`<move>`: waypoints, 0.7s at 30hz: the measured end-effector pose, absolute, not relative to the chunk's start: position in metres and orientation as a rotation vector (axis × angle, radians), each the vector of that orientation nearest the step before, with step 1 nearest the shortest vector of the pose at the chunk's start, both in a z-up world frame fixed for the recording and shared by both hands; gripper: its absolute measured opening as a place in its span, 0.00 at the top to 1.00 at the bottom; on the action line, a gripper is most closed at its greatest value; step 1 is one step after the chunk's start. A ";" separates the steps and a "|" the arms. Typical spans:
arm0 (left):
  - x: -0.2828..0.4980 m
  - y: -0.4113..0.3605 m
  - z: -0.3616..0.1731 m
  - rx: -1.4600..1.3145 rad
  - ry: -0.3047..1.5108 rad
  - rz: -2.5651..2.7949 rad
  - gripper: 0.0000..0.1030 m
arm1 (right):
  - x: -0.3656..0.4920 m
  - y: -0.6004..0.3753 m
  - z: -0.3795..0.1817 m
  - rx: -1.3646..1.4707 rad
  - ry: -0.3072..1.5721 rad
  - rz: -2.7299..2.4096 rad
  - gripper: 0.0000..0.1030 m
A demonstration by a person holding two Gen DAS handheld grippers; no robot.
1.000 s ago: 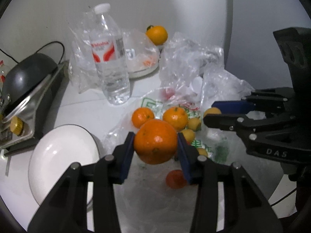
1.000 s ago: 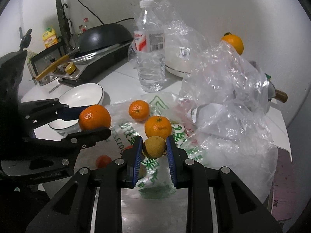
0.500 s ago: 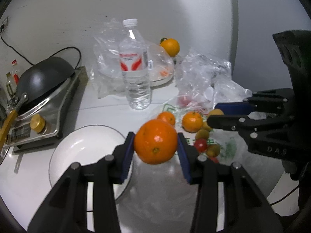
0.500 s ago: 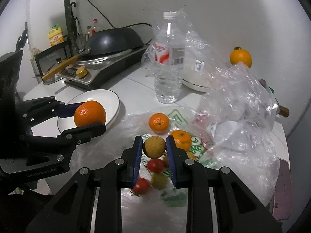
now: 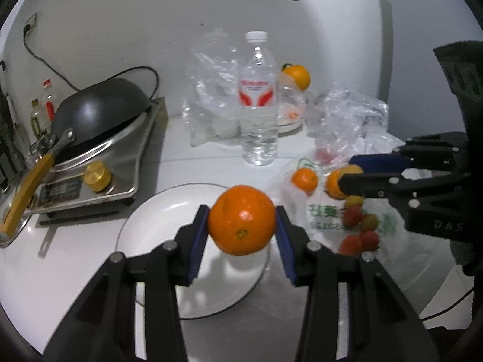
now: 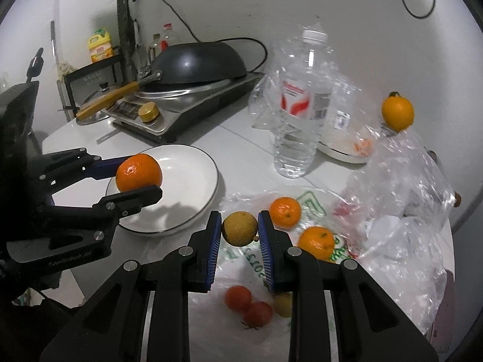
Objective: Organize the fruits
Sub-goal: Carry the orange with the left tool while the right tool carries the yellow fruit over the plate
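My left gripper (image 5: 241, 224) is shut on a large orange (image 5: 241, 219), held above the right part of a white plate (image 5: 157, 226). The right wrist view shows the same orange (image 6: 139, 172) over the plate (image 6: 193, 181). My right gripper (image 6: 239, 229) is shut on a small brownish-yellow round fruit (image 6: 239, 228), held above a flattened plastic bag (image 6: 314, 208) to the right of the plate. On the bag lie two small oranges (image 6: 285, 212) (image 6: 315, 242), red fruits (image 6: 238, 298) and a yellow one. From the left wrist, my right gripper (image 5: 351, 172) enters at right over the bag.
A clear water bottle (image 5: 258, 114) stands behind the bag, with a crumpled bag over a second plate (image 6: 347, 150) beside it. Another orange (image 6: 397, 113) sits at the back right. A stove with a black wok (image 5: 99, 111) fills the left. More crumpled plastic (image 6: 401, 211) lies at right.
Both grippers have moved left with their fruit. The big orange went from above the bag to above the white plate. The small fruit now hangs near the bag's left edge.
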State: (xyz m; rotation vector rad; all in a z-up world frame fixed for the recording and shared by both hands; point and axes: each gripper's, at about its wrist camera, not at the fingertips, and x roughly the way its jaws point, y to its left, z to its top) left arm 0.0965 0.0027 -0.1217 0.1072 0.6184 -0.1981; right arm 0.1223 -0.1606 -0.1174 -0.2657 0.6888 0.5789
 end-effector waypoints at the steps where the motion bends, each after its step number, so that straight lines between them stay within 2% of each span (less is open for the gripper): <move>1: 0.097 0.007 -0.123 0.106 0.619 -0.190 0.58 | 0.122 -0.156 -0.117 -0.272 0.689 0.582 0.74; 21: 0.138 0.079 -0.168 0.102 0.705 -0.041 0.57 | 0.150 -0.084 -0.128 -0.319 0.736 0.650 0.74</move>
